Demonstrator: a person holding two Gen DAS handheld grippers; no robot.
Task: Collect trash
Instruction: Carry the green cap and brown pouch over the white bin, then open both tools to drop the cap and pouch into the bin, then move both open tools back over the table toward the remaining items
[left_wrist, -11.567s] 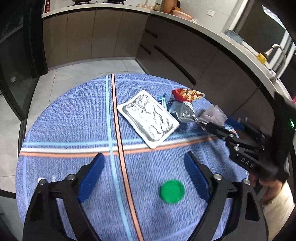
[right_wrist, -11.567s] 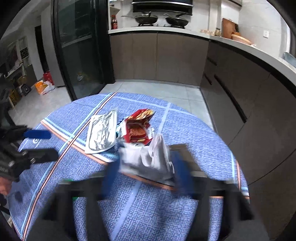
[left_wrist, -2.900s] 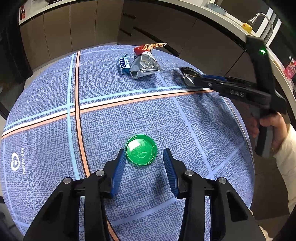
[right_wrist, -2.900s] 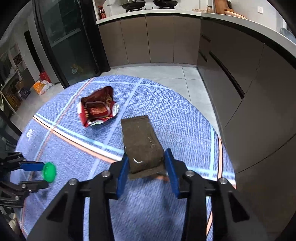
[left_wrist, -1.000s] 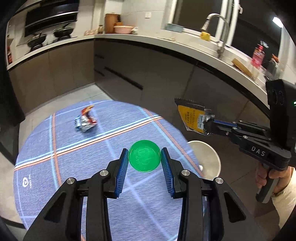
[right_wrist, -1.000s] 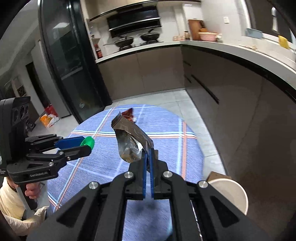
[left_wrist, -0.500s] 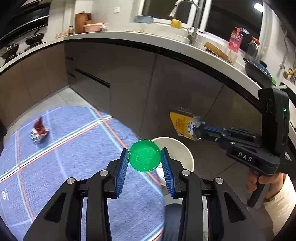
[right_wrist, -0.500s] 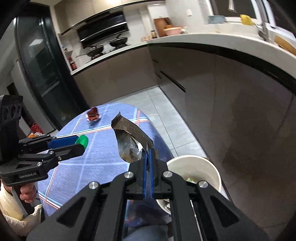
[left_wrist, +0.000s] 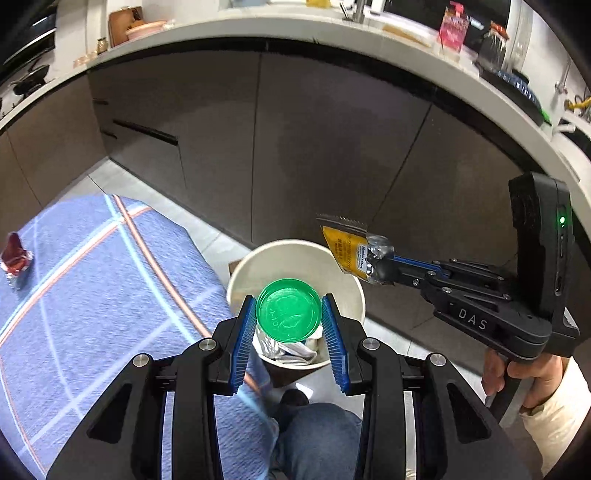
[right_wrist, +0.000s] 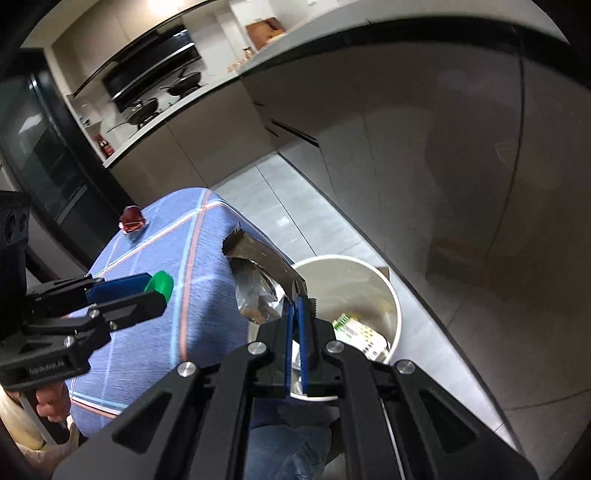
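Observation:
My left gripper (left_wrist: 289, 314) is shut on a round green lid (left_wrist: 289, 310), held right above the white trash bin (left_wrist: 240, 273) on the floor. In the right wrist view the green lid (right_wrist: 160, 284) shows edge-on in the left gripper (right_wrist: 153, 288). My right gripper (right_wrist: 295, 314) is shut on a foil snack wrapper (right_wrist: 258, 280), hanging over the near rim of the white bin (right_wrist: 391, 295). The left wrist view shows that wrapper (left_wrist: 347, 253), yellow on this side, in the right gripper (left_wrist: 375, 264) above the bin's right rim. Wrappers lie inside the bin.
A round table with a blue plaid cloth (left_wrist: 92, 295) stands left of the bin; a red snack packet (left_wrist: 14, 258) lies on its far side. Dark kitchen cabinets (left_wrist: 314, 147) run close behind the bin. A person's jeans-clad knee (left_wrist: 317, 435) is below the grippers.
Both grippers have swung away from the table and down toward the white bin, carrying the lid and the wrapper. The bin now lies directly under them and looks larger.

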